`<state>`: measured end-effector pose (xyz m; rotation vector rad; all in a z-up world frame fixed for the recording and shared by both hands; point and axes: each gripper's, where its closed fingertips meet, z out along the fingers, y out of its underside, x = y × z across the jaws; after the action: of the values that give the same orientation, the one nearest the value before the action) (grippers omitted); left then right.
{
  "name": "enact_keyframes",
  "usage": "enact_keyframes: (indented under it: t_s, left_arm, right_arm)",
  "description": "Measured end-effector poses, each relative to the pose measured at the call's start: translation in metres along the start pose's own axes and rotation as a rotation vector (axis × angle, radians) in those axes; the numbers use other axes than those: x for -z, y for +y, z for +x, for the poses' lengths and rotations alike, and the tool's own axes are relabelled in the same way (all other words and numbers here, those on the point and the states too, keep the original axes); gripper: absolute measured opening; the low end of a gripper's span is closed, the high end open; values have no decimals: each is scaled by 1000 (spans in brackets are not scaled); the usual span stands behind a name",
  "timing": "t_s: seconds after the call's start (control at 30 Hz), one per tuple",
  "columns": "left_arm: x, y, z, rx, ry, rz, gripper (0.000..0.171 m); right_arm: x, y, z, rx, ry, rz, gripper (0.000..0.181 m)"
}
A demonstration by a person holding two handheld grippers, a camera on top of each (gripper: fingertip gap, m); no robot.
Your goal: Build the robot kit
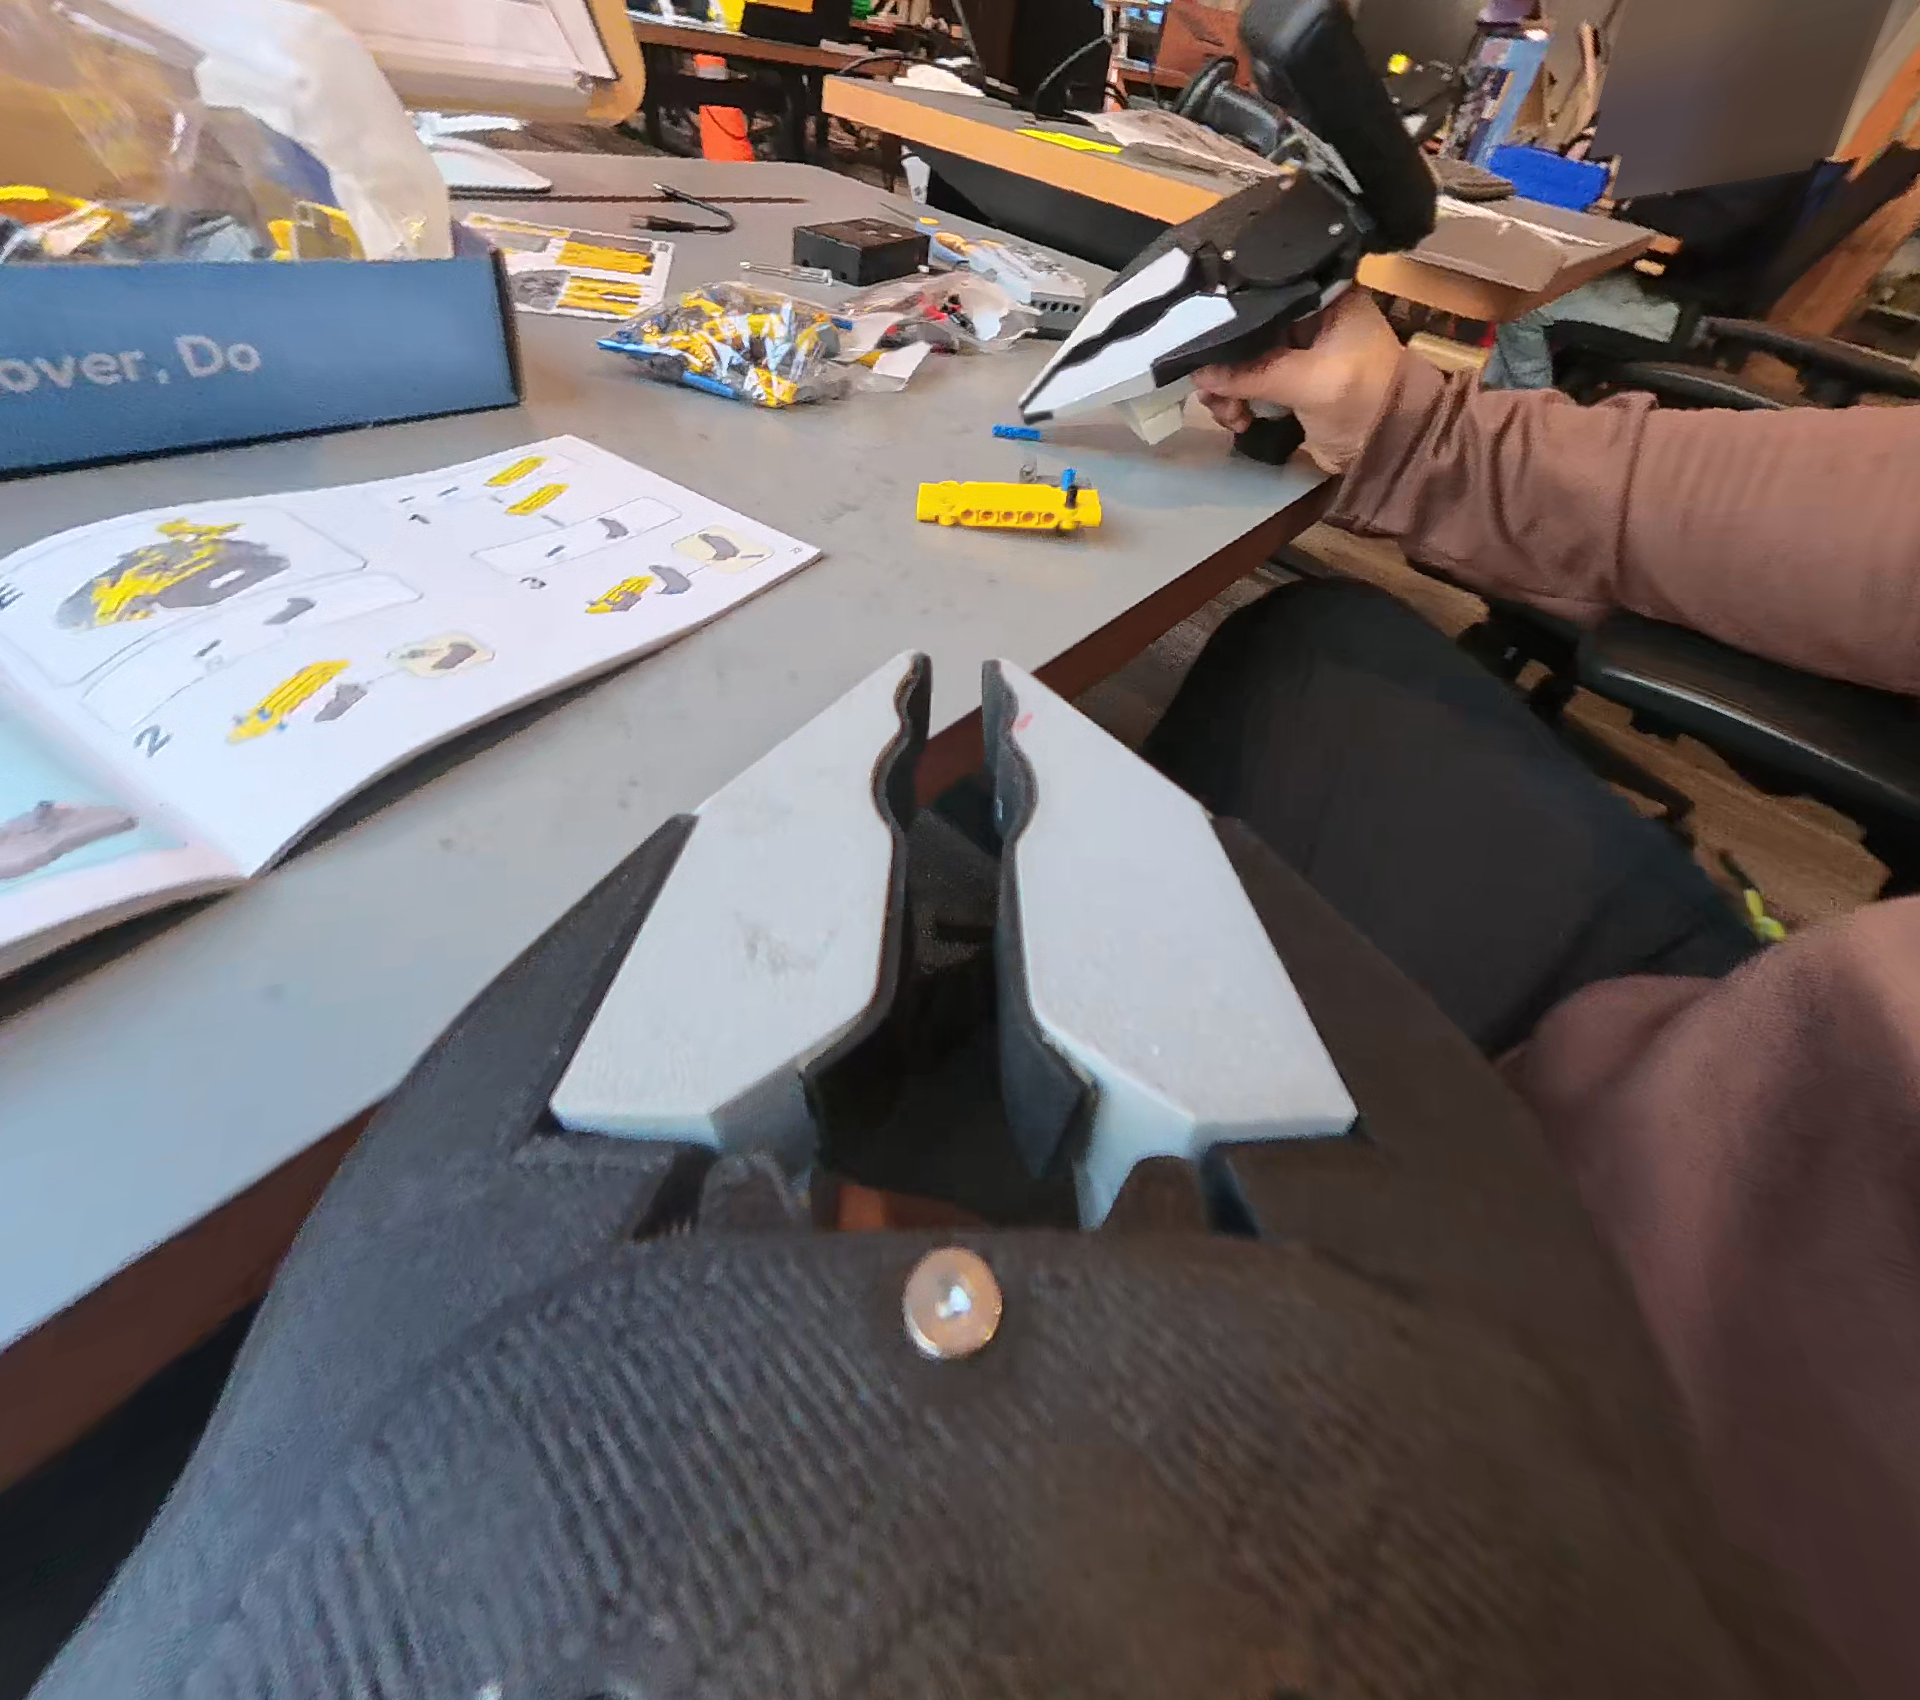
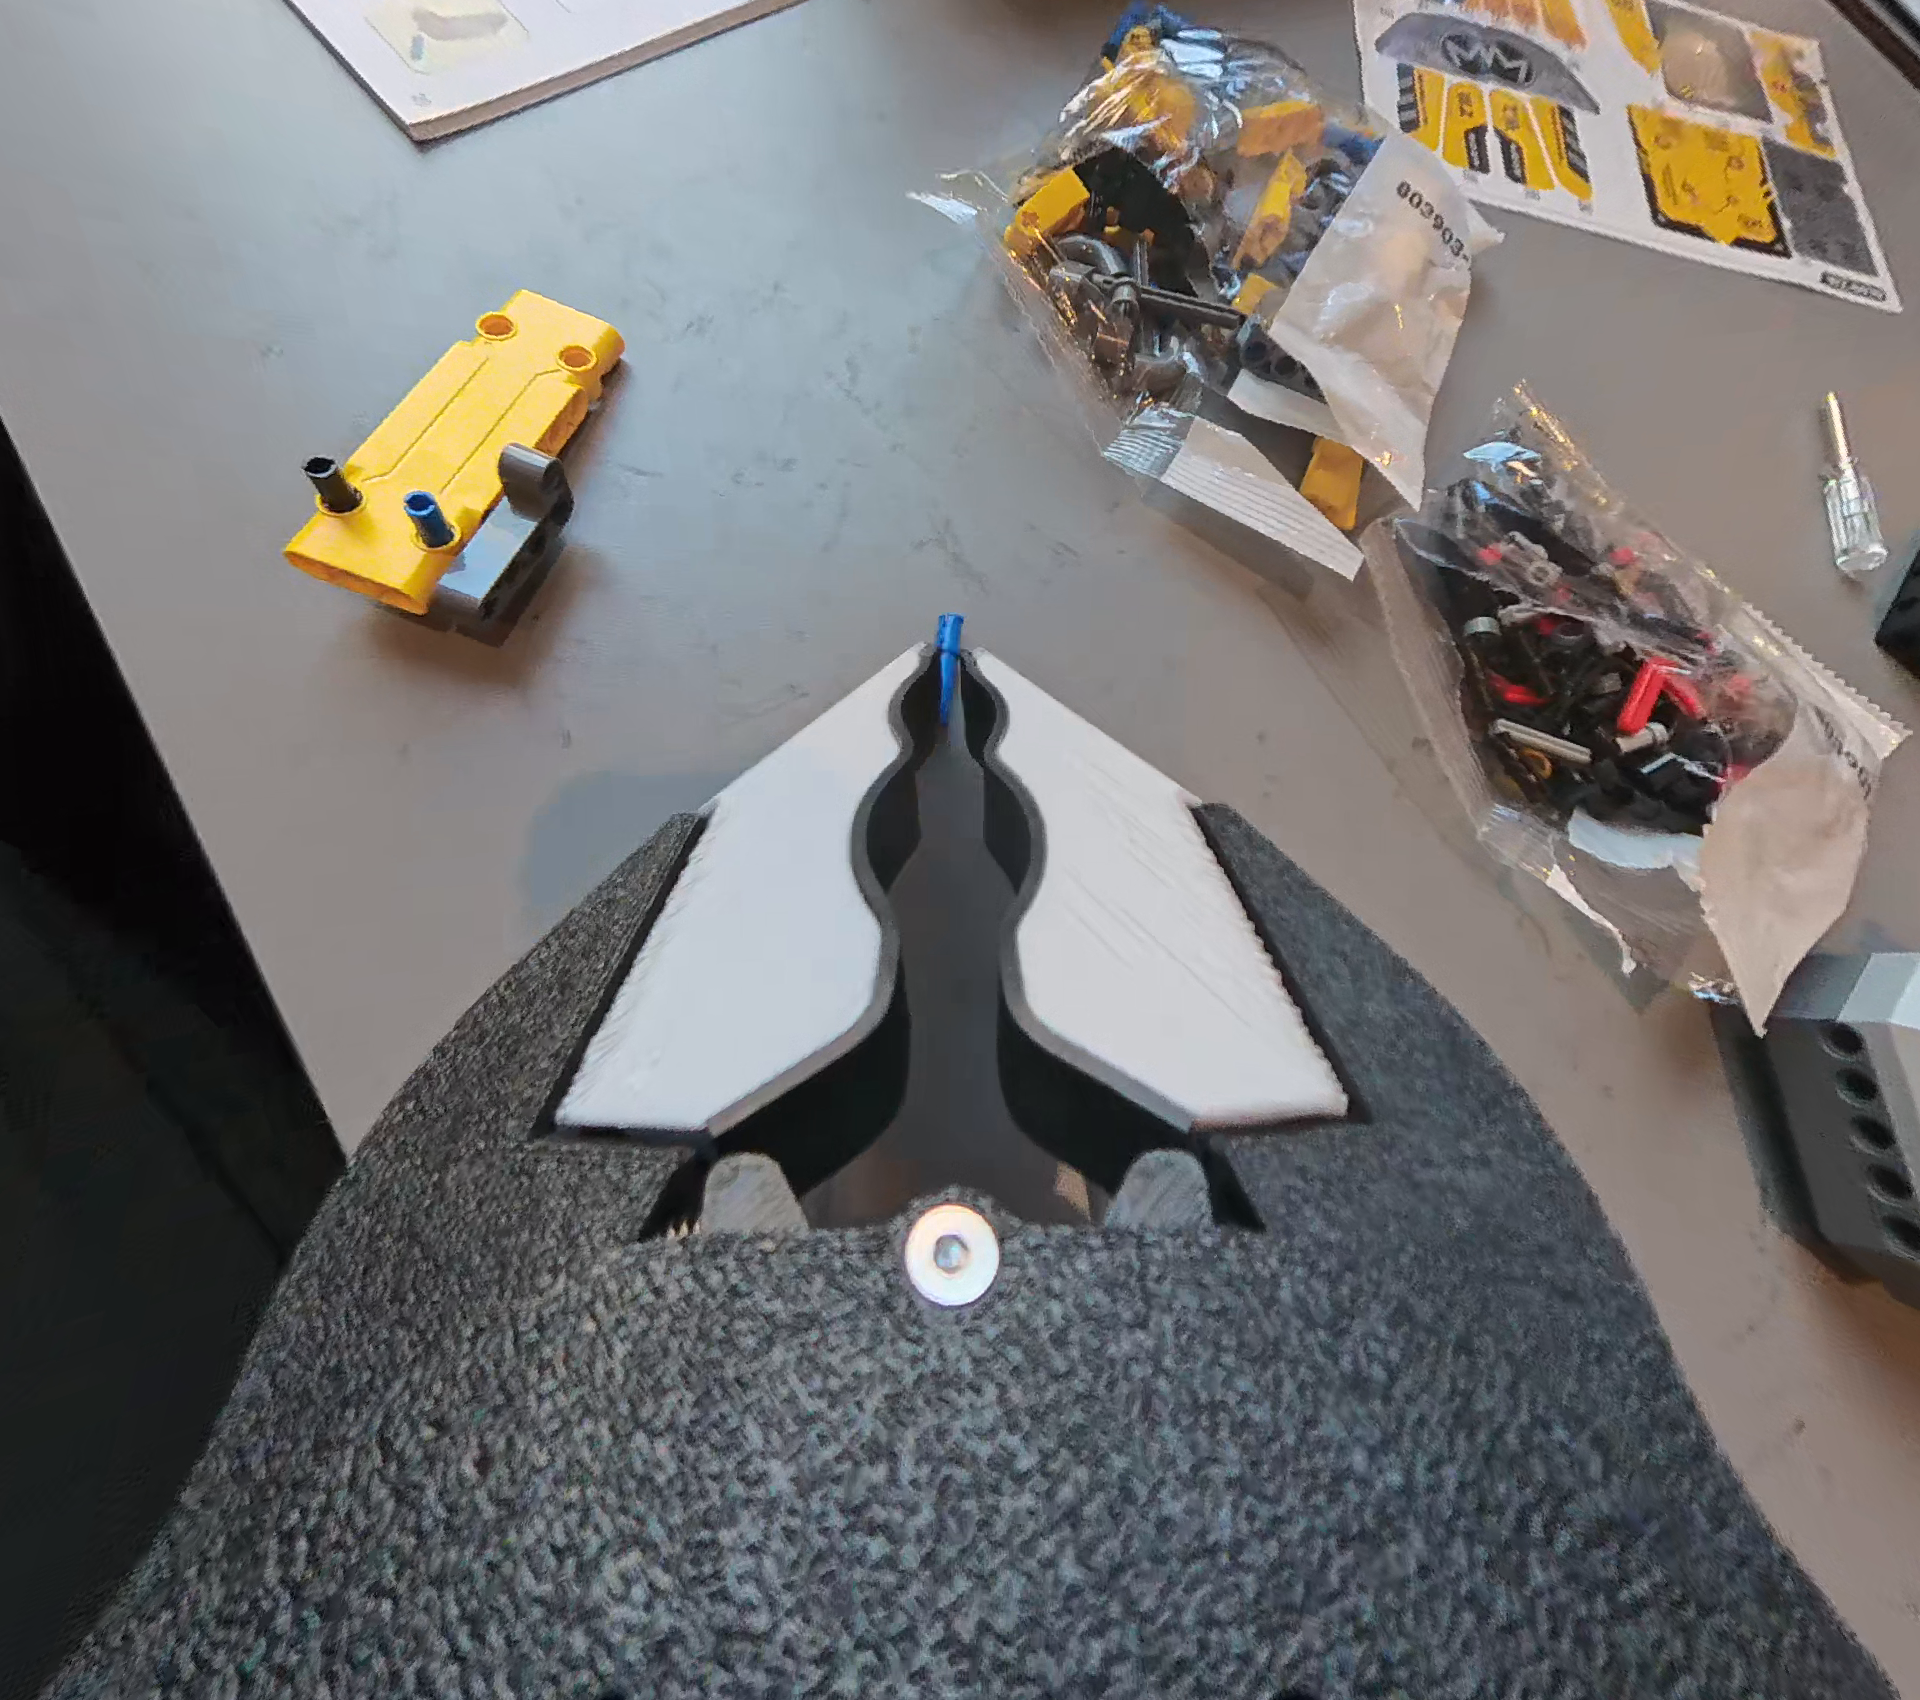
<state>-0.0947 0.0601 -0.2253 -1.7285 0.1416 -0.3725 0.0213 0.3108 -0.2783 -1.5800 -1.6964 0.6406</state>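
My right gripper [image 2: 948, 651] is shut on a small blue pin [image 2: 948, 663] pinched at its fingertips, low over the grey table [image 2: 727, 216]. In the left wrist view the right gripper [image 1: 1029, 409] points down at the table with the blue pin [image 1: 1016, 432] at its tip. A yellow panel piece [image 2: 457, 445] lies to its left with a black pin [image 2: 330, 484], a blue pin [image 2: 424, 512] and a grey connector [image 2: 520, 528] on it; it also shows in the left wrist view [image 1: 1006, 505]. My left gripper [image 1: 956, 676] is slightly open and empty over the table's near edge.
An open instruction booklet [image 1: 395, 611] and a dark blue box [image 1: 249, 351] lie to the left. Bags of parts [image 2: 1226, 268] [image 2: 1600, 663], a sticker sheet [image 2: 1621, 102], a small screwdriver [image 2: 1849, 497] and a grey block [image 2: 1849, 1120] lie right of the right gripper. A brown sleeve [image 1: 1558, 507] reaches in. Tip to tip, the grippers are about 30 centimetres apart. To the grey connector [image 2: 520, 528]: right tips about 8 centimetres, left tips about 20 centimetres.
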Motion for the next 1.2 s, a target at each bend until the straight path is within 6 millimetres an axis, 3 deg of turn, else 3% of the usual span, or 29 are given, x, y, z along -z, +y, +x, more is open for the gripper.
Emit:
enact_keyframes:
  t_s: [0.2, 0.43, 0.63, 0.7, 0.83, 1.2]
  left_arm:
    - [-20, -5, 9, -19, 87, -2, 8]
    - [-55, -12, 9, -70, 121, 16, 8]
    - [-69, -11, 19, -83, 179, 39, 6]
    - [-72, 1, 16, -122, 148, -8, 7]
    - [-64, 9, 12, -161, 95, -37, 7]
    - [-22, 26, 5, -244, -65, -80, 4]
  right_arm:
    - [5, -7, 13, -24, 72, 59, 8]
    - [38, -24, 43, -74, 315, 253, 4]
    - [17, -3, 36, -137, 189, 83, 6]
    - [7, 6, 34, -182, 123, 10, 11]
    - [0, 17, 35, -290, 35, -63, 27]
    - [1, 15, 23, -459, -238, -40, 22]
